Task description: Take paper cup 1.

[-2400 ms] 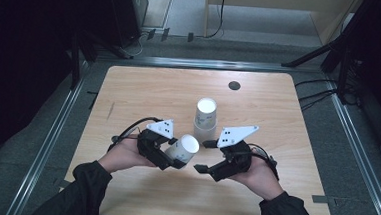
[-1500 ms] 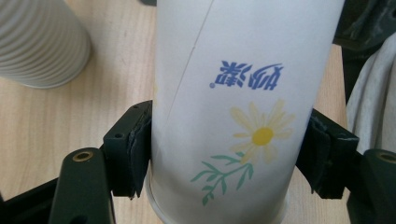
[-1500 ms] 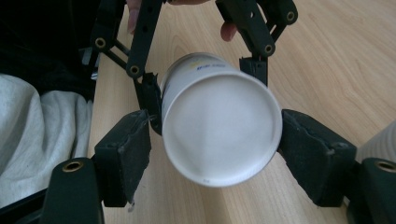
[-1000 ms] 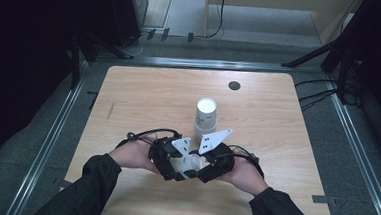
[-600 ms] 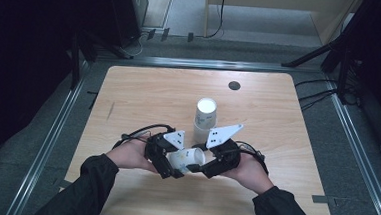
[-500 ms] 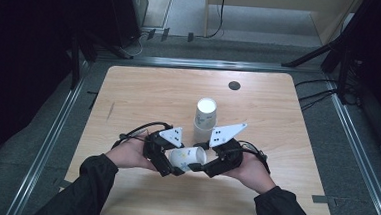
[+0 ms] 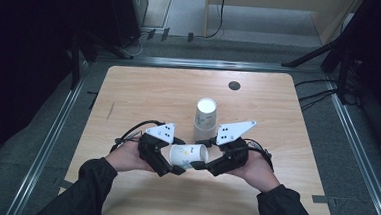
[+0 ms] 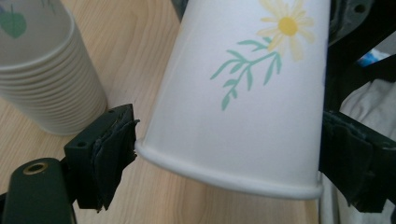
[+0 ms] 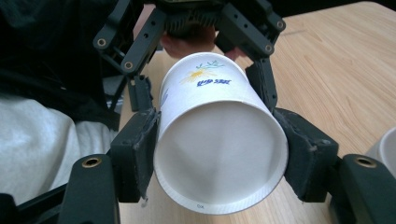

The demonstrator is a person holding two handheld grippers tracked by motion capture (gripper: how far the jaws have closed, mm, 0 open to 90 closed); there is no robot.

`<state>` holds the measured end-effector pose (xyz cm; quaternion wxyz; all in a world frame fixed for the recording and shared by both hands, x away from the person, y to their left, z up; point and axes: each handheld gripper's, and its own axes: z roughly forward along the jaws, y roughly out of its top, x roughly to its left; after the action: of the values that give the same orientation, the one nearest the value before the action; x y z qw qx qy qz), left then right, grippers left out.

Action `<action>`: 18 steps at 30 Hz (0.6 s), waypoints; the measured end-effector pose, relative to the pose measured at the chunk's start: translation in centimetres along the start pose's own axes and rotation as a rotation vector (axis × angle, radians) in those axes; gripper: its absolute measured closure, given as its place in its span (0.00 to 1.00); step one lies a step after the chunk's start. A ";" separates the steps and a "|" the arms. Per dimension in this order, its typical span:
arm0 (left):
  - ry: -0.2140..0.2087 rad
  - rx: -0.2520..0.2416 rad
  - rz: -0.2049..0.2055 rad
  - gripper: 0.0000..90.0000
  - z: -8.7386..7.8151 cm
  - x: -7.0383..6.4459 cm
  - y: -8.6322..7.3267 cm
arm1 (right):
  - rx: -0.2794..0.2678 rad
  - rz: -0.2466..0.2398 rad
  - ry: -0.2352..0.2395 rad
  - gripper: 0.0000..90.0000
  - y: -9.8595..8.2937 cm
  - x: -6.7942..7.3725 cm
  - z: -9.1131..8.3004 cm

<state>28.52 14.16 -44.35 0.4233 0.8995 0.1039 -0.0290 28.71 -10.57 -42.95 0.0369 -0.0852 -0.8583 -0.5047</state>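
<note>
My left gripper (image 7: 177,163) sits at the near left of the table (image 7: 144,89), its jaws standing either side of the paper cup (image 7: 189,154) at the rim end. In the left gripper view one pad (image 8: 109,151) just meets the rolled rim and the other pad (image 8: 355,165) lies along the cup's wall (image 8: 247,107), so I take these jaws as closed on it, lightly. The cup lies on its side above the near middle of the table, between my two hands, printed with a daisy and a green sprig. My right gripper (image 7: 206,163) comes at it from the other side. In the right gripper view my jaws clamp the base end of the cup (image 9: 219,158), both pads pressed against its wall, the flat bottom facing me. Beyond the held cup, towards the table's middle, the stack of cups (image 7: 206,119) stands upside down, apart from both grippers.
</note>
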 end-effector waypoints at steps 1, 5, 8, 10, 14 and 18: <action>-0.007 -0.027 0.000 0.12 -0.1 -0.2 0.0 | -0.012 0.002 0.013 0.39 0.1 0.0 -0.1; -0.030 -0.089 -0.001 0.14 -0.7 -0.3 -0.1 | -0.038 0.009 0.036 0.39 0.3 0.0 -0.3; -0.036 -0.117 -0.004 0.17 -1.1 -0.2 -0.3 | -0.059 0.020 0.048 0.39 0.4 -0.2 -0.6; -0.040 -0.130 -0.003 0.23 -1.3 -0.2 -0.4 | -0.068 0.023 0.058 0.39 0.4 -0.2 -0.7; -0.043 -0.130 0.004 0.26 -1.5 -0.2 -0.4 | -0.060 0.023 0.062 0.39 0.4 -0.2 -0.6; -0.046 -0.113 0.008 0.27 -1.5 -0.1 -0.4 | -0.049 0.021 0.066 0.36 0.4 -0.1 -0.4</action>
<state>28.24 15.56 -43.69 0.4760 0.8736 0.0921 -0.0421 28.89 -10.79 -42.42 0.0684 -0.0783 -0.8430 -0.5277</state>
